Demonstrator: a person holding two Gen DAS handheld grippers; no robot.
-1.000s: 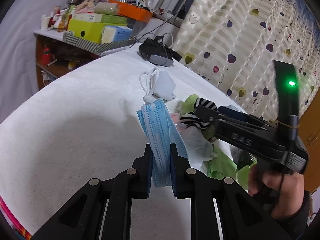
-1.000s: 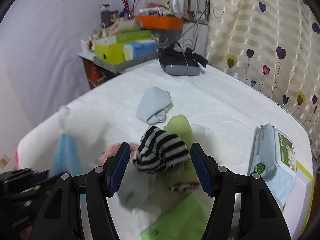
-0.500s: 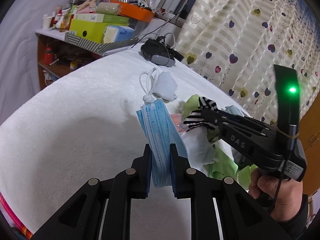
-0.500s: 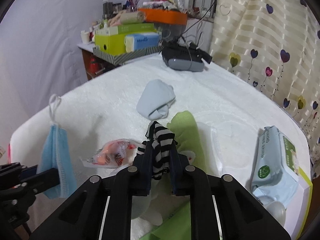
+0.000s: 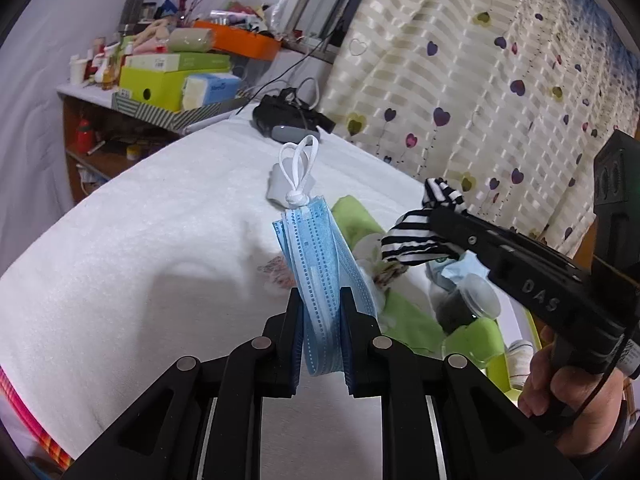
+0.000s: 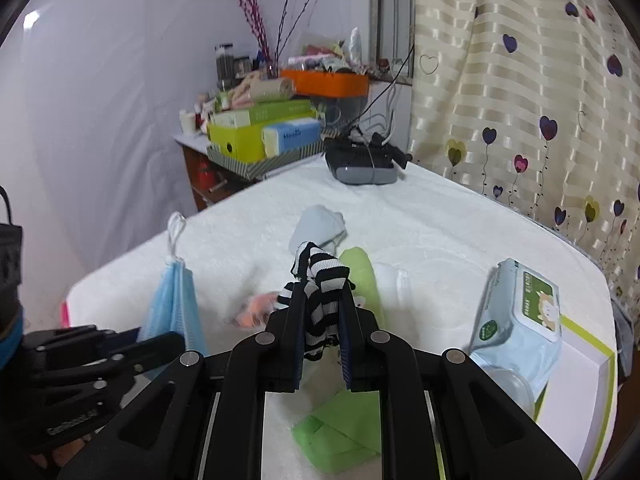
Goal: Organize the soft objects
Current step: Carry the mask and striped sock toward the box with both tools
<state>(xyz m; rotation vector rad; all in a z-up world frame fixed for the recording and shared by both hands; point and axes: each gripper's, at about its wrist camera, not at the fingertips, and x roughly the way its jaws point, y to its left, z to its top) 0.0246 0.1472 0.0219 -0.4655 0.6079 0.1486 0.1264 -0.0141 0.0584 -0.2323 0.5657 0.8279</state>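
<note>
The right claw is clenched on a striped sock, held above the white desk; the left claw grasps a folded blue mask. Green cloths and a wipes pack lie just beside

blue mask, black-white striped sock
</note>
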